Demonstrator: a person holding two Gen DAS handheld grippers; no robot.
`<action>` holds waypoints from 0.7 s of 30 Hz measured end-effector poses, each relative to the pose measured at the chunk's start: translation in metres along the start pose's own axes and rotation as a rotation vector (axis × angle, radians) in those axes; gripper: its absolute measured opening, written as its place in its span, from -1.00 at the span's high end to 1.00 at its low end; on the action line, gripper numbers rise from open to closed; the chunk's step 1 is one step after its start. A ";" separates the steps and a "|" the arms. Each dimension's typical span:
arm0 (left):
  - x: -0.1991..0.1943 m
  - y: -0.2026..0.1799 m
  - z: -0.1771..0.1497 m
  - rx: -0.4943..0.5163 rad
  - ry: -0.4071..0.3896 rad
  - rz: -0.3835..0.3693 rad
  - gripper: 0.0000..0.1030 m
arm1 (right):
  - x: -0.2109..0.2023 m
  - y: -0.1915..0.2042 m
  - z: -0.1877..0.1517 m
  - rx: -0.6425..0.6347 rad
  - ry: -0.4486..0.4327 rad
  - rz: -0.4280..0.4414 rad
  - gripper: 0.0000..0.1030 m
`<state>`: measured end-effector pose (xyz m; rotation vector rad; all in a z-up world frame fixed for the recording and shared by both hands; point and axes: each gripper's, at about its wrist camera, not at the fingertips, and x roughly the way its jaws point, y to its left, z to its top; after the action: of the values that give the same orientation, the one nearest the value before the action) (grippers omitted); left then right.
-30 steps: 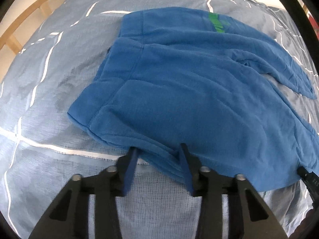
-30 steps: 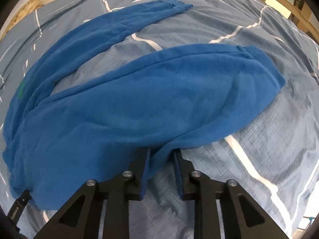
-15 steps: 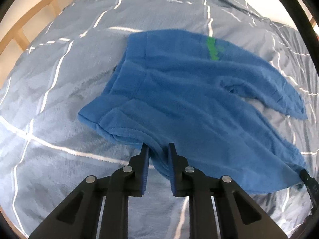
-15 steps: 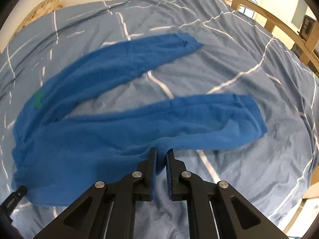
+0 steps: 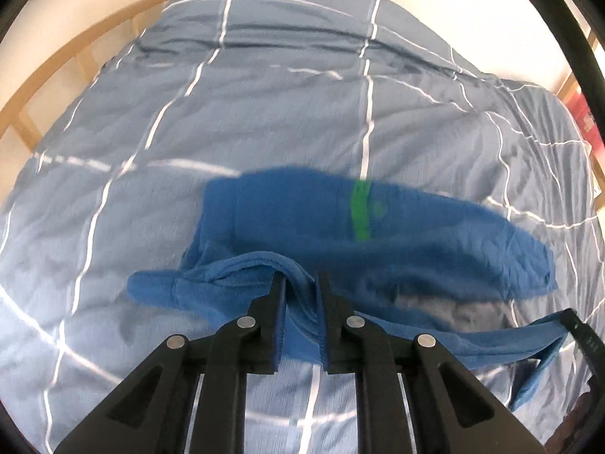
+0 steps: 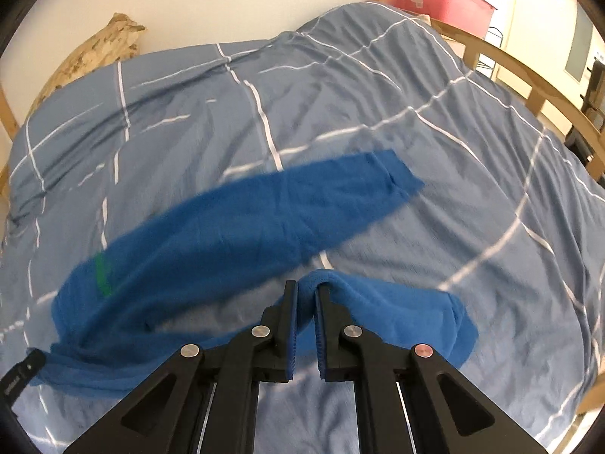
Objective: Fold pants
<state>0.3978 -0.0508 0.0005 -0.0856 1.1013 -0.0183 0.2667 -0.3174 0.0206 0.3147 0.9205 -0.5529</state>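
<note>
Left tongs (image 5: 298,283) pinch the blue pants (image 5: 378,242) waistband above the bedspread (image 5: 264,113).

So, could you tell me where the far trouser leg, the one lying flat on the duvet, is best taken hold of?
Both tongs are busy with the near side of the pants. For the far leg, take the hem end, coming in low from its open end along the duvet. That cuff lies flat, with a free square edge that one finger could probably slide under.
</note>
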 end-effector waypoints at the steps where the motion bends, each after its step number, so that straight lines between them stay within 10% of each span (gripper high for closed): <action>1: 0.006 0.000 0.007 0.002 0.004 -0.002 0.70 | 0.003 0.002 0.005 0.002 -0.002 0.005 0.83; 21: 0.105 -0.021 0.103 0.139 0.025 0.135 0.93 | 0.128 0.075 0.108 -0.130 0.042 -0.023 0.83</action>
<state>0.5375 -0.0715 -0.0447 0.1136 1.1259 0.0255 0.4429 -0.3484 -0.0204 0.1997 0.9973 -0.5070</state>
